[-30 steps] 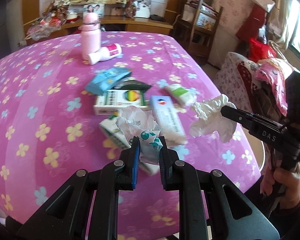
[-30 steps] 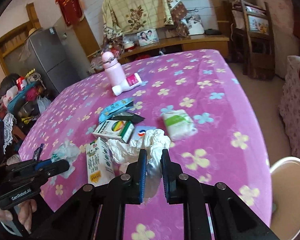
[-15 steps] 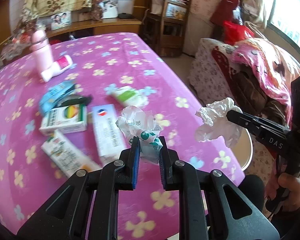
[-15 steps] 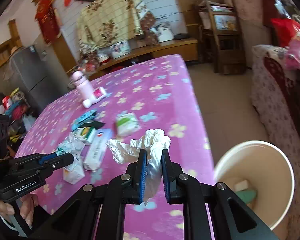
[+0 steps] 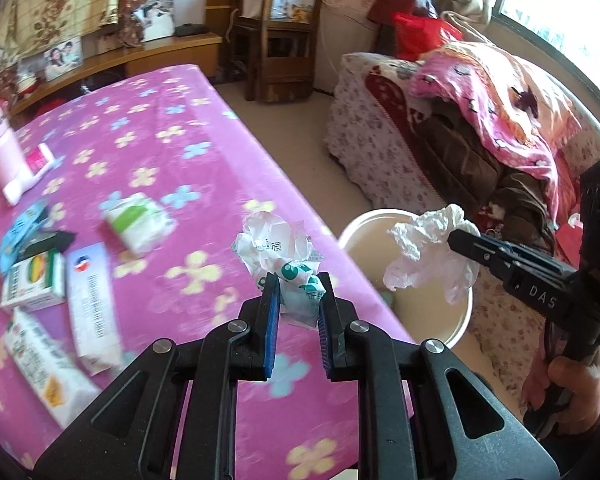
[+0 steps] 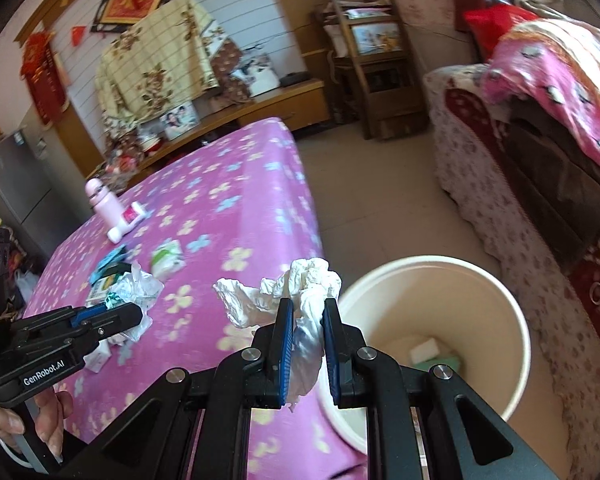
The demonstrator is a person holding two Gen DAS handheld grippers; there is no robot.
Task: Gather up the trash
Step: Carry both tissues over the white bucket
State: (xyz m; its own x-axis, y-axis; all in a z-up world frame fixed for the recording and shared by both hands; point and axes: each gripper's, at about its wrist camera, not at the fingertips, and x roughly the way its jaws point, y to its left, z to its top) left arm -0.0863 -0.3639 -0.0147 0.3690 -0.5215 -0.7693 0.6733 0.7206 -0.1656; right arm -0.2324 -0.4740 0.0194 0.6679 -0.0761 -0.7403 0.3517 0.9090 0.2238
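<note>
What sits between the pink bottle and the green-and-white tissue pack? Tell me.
In the right wrist view, only a white tube with a pink label lies between the pink bottle and the tissue pack.

Daylit window (image 5: pixel 560 8), wooden shelf (image 5: pixel 278 28), perhaps a sofa (image 5: pixel 440 148).

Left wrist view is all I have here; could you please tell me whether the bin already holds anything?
Observer: Yes, the bin holds a white block and a green piece at its bottom.
Operator: Thank you. Is the right tool gripping properly?
Observer: The right tool is shut on the tissue, pinched between both pads.
Operator: And what carries my left tool?
Observer: A bare hand grips the handle of the left tool.
</note>
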